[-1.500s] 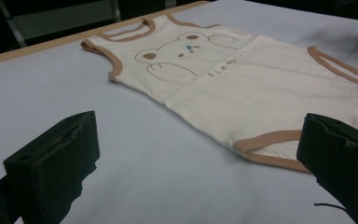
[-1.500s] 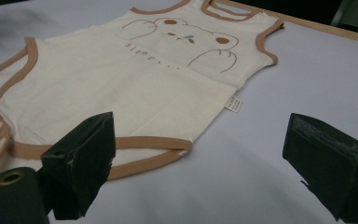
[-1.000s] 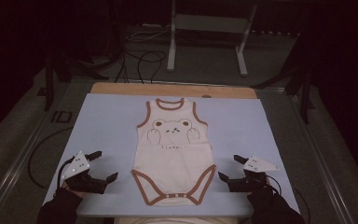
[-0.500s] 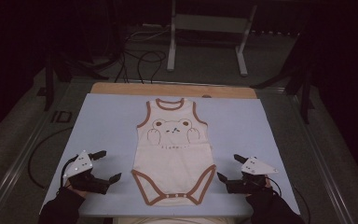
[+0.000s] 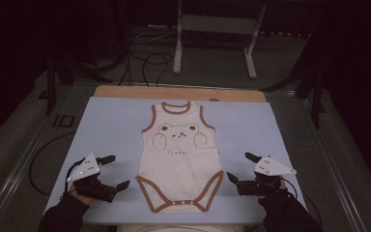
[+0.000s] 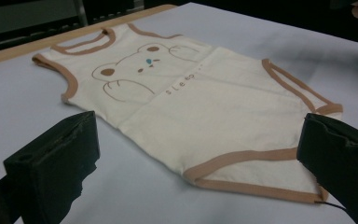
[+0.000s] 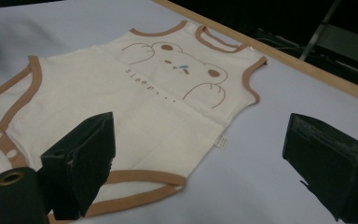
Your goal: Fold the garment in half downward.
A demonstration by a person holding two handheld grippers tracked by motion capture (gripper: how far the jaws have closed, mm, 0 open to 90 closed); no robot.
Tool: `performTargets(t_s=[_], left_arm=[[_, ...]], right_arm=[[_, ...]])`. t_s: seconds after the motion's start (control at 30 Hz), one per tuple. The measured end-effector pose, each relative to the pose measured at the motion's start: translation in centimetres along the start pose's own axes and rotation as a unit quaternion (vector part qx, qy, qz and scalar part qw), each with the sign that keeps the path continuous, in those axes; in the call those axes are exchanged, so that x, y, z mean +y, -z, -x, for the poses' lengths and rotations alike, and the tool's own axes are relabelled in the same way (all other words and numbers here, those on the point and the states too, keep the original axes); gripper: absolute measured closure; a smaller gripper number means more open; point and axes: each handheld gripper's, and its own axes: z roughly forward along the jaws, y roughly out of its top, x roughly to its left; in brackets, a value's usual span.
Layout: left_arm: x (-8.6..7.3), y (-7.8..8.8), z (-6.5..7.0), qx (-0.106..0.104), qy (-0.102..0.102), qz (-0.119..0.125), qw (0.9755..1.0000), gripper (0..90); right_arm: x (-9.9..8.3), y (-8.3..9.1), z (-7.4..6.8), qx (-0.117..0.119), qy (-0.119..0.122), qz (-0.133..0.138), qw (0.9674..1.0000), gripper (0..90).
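1. Bodysuit, cream with brown trim and a bear print, is lying flat and face up in the middle of the high view, neck toward the top of the frame, snap crotch toward the bottom.
2. It is resting on a pale blue table cover with a wooden edge strip running along the upper side.
3. Left gripper is sitting at the lower left of the high view, jaws spread wide and gripping nothing; compared with a second ago it is standing slightly lower and a touch closer to the garment's leg opening, though not touching it.
4. Right gripper is mirroring it at the lower right, jaws likewise gaping and empty, near the other leg opening but apart from it.
5. In the left gripper view the brown leg hem is showing between the two black jaws; in the right gripper view the side seam tag is sitting between them.
6. The small inward drift is suggesting that both hands are lining up to pinch the lower corners, probably to start a fold.
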Motion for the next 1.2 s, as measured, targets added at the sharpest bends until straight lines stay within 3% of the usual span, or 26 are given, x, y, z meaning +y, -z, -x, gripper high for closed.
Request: performTargets(t_s=[0.33,0.67,0.9,1.2], left_arm=[[2.1,0.5,-0.6,0.0,-0.007,-0.006,1.0,0.1],[3.8,0.4,-1.8,0.002,-0.005,-0.011,0.9999,0.1],[4.5,-0.3,-2.6,0.021,-0.003,-0.017,0.9996,0.1],[5.7,-1.4,-3.2,0.016,-0.005,-0.025,0.9995,0.1]], right_arm=[[2.8,0.2,1.2,-0.007,0.026,0.004,0.9996,9.3],[5.3,-0.6,2.3,-0.011,0.03,0.018,0.9993,9.3],[6.0,-1.6,2.8,-0.002,0.029,0.013,0.9995,9.4],[6.8,-3.5,3.4,0.014,0.028,0.001,0.9995,9.4]])
